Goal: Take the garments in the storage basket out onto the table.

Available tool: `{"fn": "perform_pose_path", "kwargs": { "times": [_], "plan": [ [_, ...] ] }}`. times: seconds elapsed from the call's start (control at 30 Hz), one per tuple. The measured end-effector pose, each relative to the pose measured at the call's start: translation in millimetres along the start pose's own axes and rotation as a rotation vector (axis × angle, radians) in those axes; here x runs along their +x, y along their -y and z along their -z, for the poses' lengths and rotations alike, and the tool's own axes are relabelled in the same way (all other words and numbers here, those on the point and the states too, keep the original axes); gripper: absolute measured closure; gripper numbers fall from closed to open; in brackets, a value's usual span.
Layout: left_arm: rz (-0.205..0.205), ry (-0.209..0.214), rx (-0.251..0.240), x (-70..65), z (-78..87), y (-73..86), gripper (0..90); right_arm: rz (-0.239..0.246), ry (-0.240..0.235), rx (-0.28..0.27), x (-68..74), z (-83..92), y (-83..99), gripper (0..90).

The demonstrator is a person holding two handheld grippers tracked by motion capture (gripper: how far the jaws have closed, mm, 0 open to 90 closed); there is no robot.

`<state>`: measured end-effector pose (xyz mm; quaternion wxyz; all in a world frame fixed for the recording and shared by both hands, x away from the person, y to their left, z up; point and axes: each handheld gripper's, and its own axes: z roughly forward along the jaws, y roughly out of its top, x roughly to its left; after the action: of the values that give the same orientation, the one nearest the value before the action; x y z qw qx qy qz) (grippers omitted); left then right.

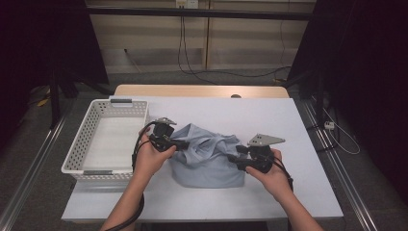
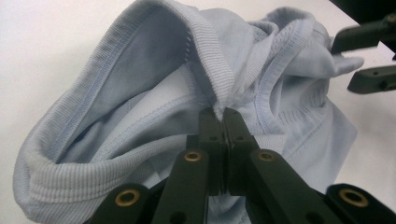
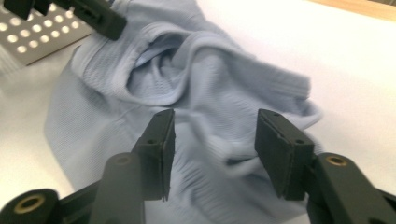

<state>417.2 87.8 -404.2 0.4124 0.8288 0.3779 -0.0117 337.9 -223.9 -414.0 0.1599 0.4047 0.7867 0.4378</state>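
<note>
Nearest the person, the two hands come in from the bottom edge, each holding a tool over the white surface (image 1: 288,125). The right tool (image 1: 233,159) has its jaws spread apart, with nothing pinched between them; it hangs just over the right side of the pale blue garment (image 1: 208,156). The left tool (image 1: 184,144) has its jaws pressed together on the garment's ribbed edge (image 2: 219,70), lifting that part into a peak. The garment lies bunched near the middle of the surface, between the two tools. Farther left stands a white perforated basket (image 1: 86,130), just beside the garment.
</note>
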Motion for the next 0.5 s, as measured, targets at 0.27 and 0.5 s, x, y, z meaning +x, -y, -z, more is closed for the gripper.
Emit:
{"fn": "perform_pose_path", "kwargs": {
  "times": [0.27,0.5],
  "plan": [
    [-0.003,0.001,0.013,0.6,-0.8,0.1,88.6,-0.069,0.041,-0.012,-26.4,0.5,-12.6,39.7],
    [-0.002,-0.001,0.015,0.9,-1.7,0.4,88.7,-0.119,0.083,-0.008,-48.5,-5.6,-25.2,37.0]
  ]
}}
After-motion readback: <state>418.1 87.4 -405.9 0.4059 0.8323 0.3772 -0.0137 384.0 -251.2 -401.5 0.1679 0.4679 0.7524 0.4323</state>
